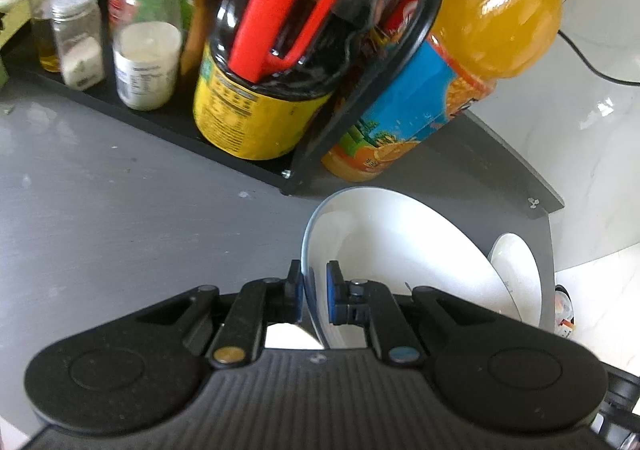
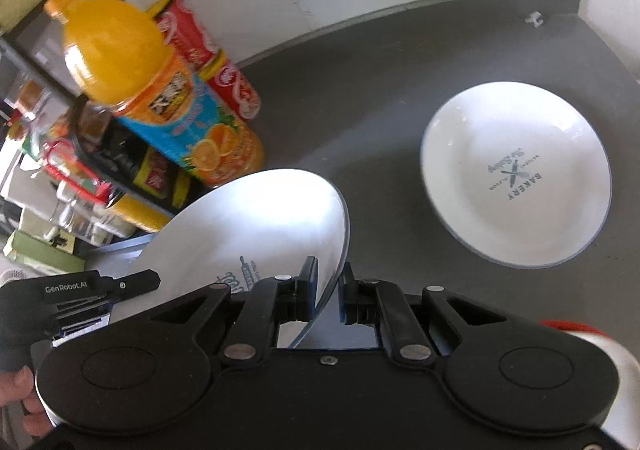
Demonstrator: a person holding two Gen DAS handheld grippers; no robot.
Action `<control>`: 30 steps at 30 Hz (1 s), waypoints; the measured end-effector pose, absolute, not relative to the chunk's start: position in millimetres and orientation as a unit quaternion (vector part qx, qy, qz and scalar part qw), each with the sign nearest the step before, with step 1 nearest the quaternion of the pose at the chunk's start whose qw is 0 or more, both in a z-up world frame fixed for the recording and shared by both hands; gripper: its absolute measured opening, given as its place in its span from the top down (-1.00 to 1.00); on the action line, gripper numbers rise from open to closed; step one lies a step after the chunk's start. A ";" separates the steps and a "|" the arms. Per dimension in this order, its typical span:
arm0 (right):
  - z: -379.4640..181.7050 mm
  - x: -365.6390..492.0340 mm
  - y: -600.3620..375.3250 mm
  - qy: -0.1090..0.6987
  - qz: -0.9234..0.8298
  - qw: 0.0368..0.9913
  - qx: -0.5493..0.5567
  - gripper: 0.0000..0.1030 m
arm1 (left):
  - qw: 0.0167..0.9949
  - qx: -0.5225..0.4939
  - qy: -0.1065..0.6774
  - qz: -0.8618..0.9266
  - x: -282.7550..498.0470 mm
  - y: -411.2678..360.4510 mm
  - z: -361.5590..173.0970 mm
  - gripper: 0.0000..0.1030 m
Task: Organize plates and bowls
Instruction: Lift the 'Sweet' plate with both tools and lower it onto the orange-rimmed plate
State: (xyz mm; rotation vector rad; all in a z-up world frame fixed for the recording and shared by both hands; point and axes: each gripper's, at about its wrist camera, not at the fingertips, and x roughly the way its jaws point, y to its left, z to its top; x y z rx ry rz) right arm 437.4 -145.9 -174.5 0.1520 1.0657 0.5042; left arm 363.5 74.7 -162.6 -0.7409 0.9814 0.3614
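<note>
While both grippers clamp opposite rim edges, the white, blue-rimmed ceramic plate (image 2: 248, 234) hangs tilted above the grey table (image 2: 380, 98), concave face toward the left gripper (image 1: 314, 292). The right gripper (image 2: 328, 290) pinches its near rim. A second white printed plate (image 2: 516, 178) lies flat nearby.

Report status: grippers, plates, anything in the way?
Both hand-held grippers, left and right, clamp the tilted plate's rim. Second plate flat on table. Orange juice bottle close behind.
</note>
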 end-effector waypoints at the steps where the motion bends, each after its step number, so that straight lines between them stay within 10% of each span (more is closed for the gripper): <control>1: -173.4 434.9 -144.3 0.500 0.242 0.828 0.070 0.80 | 0.801 -0.347 0.456 0.172 359.3 75.1 -161.0 0.82; 30: -172.6 361.3 -98.7 0.500 0.354 0.791 -0.015 0.78 | 0.765 -0.376 0.438 0.286 238.5 77.1 -157.7 0.82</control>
